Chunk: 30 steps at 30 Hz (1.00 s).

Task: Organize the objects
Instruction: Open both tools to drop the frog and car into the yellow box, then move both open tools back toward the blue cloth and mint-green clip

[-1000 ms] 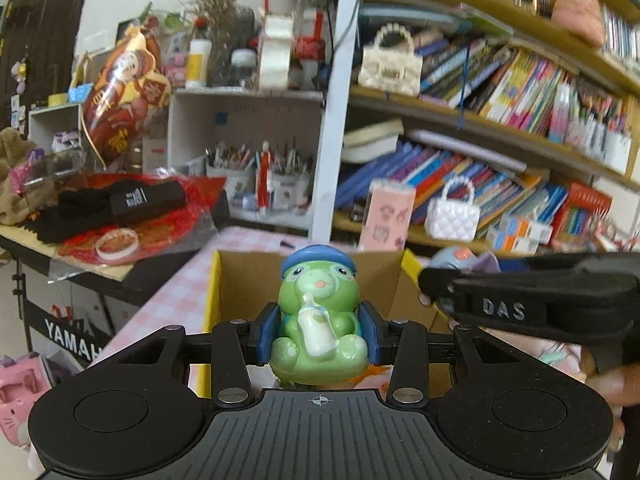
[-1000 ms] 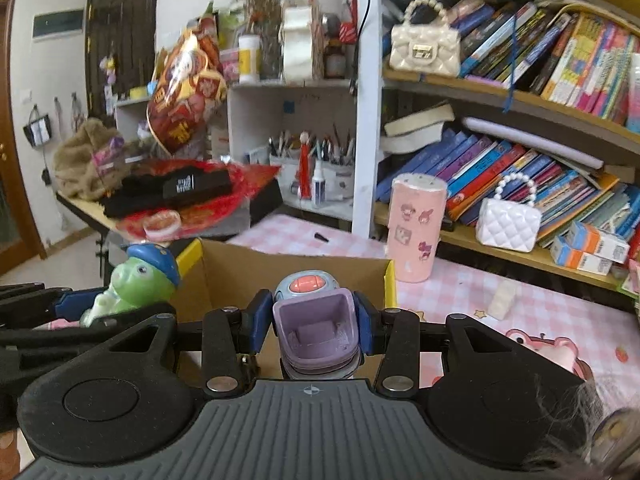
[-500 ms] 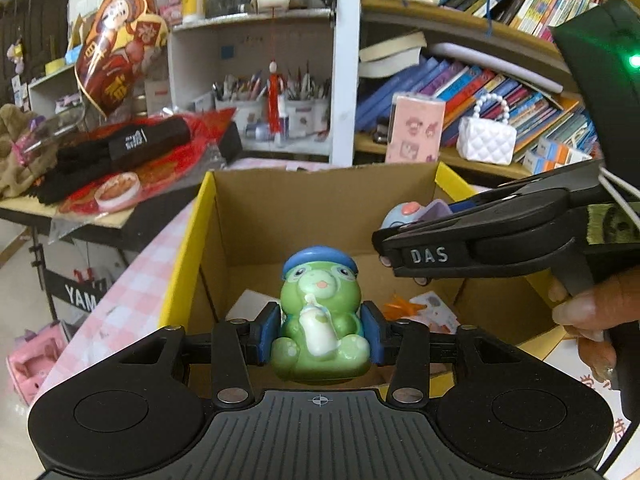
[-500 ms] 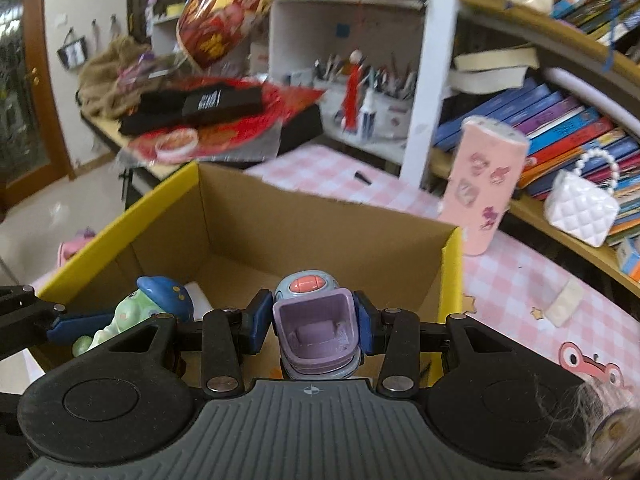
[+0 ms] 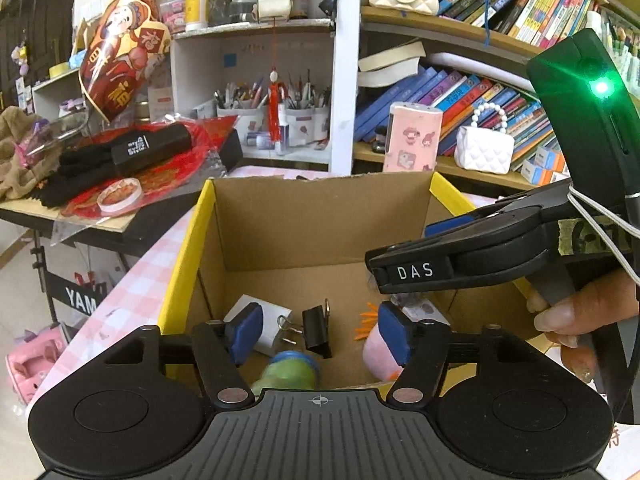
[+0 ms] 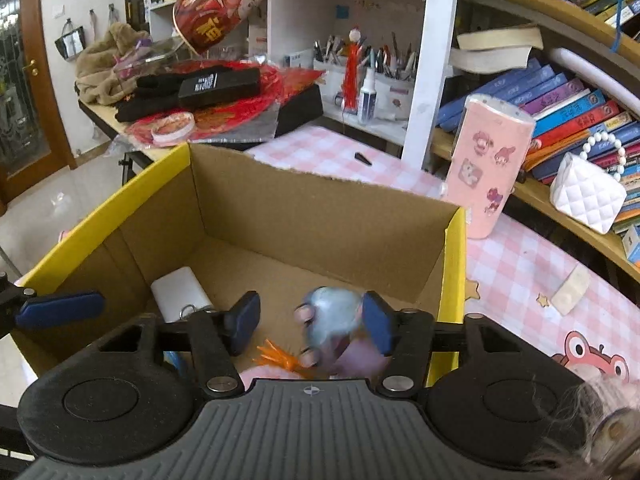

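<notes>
A cardboard box with yellow rims [image 5: 192,240] [image 6: 454,264] stands open below both grippers. My left gripper [image 5: 318,334] is open over it; the green frog toy [image 5: 290,374] is blurred, loose just below the pads. My right gripper [image 6: 308,320] is open too; the blue and purple toy [image 6: 332,320] is blurred beside its right pad, falling inside the box. The right gripper also shows in the left wrist view [image 5: 460,268], over the box's right side. In the box lie a white plug [image 5: 272,326] [image 6: 180,292], a black binder clip [image 5: 316,330] and a pink toy [image 5: 380,356].
The box sits on a pink checked tablecloth [image 6: 520,264]. A pink tumbler [image 6: 486,168] stands behind the box. Bookshelves [image 5: 460,92] with a white handbag [image 6: 586,192] rise at the back. A side table with red and black items [image 5: 132,160] is to the left.
Both grippers have opened and let go of their toys. The frog and the blue and purple toy have dropped into the box. Both grippers sit lower over the box.
</notes>
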Motion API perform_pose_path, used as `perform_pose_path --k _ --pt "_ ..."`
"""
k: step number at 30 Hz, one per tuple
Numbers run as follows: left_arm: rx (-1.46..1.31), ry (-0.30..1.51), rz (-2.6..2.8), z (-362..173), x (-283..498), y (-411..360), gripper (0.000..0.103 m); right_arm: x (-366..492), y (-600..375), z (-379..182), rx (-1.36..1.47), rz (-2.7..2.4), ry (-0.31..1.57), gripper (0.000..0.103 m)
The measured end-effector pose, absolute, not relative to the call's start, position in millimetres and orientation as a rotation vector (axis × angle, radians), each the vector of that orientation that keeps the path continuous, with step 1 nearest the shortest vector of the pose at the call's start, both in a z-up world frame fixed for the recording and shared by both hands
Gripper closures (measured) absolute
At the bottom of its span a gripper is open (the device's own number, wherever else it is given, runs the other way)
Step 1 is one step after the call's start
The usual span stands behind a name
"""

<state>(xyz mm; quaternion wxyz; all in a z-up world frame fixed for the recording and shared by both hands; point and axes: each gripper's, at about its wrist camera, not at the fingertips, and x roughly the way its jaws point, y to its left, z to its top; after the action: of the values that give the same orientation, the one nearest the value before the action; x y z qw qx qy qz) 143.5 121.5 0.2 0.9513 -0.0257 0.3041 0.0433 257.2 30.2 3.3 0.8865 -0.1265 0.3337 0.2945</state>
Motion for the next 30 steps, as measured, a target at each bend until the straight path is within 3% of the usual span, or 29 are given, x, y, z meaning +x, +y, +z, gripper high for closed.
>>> perform_pose_path --k 9,17,30 --pt "-0.075 0.526 0.081 17 123 128 0.02 233 15 26 -0.191 0.538 0.601 0.042" --pt "-0.123 0.458 0.056 32 90 136 0.02 189 -28 53 -0.024 0.399 0.476 0.036" --pt "-0.109 0.54 -0.014 13 29 126 0.02 96 -51 20 -0.019 0.313 0.596 0.036"
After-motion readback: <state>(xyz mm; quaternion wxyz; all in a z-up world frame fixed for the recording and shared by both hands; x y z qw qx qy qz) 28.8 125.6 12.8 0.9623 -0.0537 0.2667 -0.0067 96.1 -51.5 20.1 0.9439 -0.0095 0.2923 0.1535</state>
